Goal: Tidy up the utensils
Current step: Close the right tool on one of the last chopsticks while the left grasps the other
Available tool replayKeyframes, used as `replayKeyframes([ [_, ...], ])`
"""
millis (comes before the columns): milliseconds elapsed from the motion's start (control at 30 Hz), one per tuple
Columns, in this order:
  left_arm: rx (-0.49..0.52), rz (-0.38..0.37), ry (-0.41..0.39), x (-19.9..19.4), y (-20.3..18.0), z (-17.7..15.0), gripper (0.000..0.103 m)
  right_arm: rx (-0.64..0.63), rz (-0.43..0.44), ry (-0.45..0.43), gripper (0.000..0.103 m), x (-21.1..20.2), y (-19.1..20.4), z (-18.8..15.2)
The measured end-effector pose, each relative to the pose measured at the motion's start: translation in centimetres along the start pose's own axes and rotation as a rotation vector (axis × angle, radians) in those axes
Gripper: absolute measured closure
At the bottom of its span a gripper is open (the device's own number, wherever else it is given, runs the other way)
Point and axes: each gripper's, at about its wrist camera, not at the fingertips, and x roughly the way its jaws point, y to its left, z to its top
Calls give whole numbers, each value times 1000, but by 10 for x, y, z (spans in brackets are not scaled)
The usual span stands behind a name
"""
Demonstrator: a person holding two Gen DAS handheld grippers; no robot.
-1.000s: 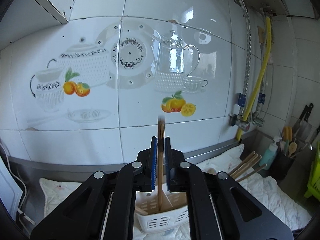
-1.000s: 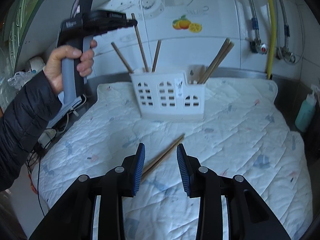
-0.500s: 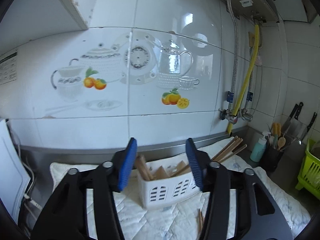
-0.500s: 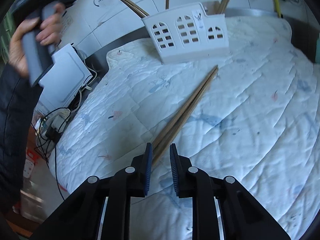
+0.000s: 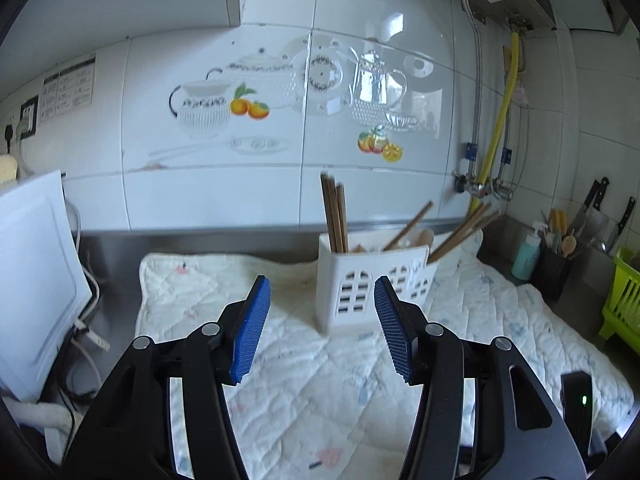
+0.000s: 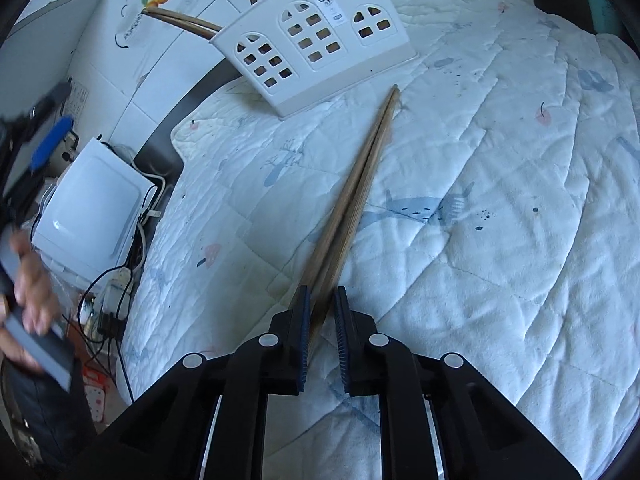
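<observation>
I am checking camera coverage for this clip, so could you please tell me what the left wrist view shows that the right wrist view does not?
Only the left wrist view shows the left tool, open and empty, the painted wall tiles, the yellow hose and the black utensil pot by the knives.

Only the right wrist view shows the right tool, its fingers around the near ends of the loose chopsticks lying on the mat; whether they are clamped is unclear.

Both show the white caddy with chopsticks standing in it, the quilted mat and the white appliance.
</observation>
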Motion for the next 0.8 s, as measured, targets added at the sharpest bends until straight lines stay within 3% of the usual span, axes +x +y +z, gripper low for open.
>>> replayKeyframes([
  [233,-14,-36,127,1,-7,-51,49,-52,-58,-33,95,-8,-1,-4],
  [500,-15,-133,275,9,-37,-107,49,-211,-213,-101,96,-26,-9,-12],
  [567,-33,-148,313,13,-44,-120,49,-224,-215,-109,95,-29,-14,-15],
  [633,-50,-163,334,15,-49,-128,49,-244,-227,-133,83,-33,-16,-20],
  [800,-40,-198,371,16,-61,-143,52,-310,-262,-162,82,-33,-10,-33],
])
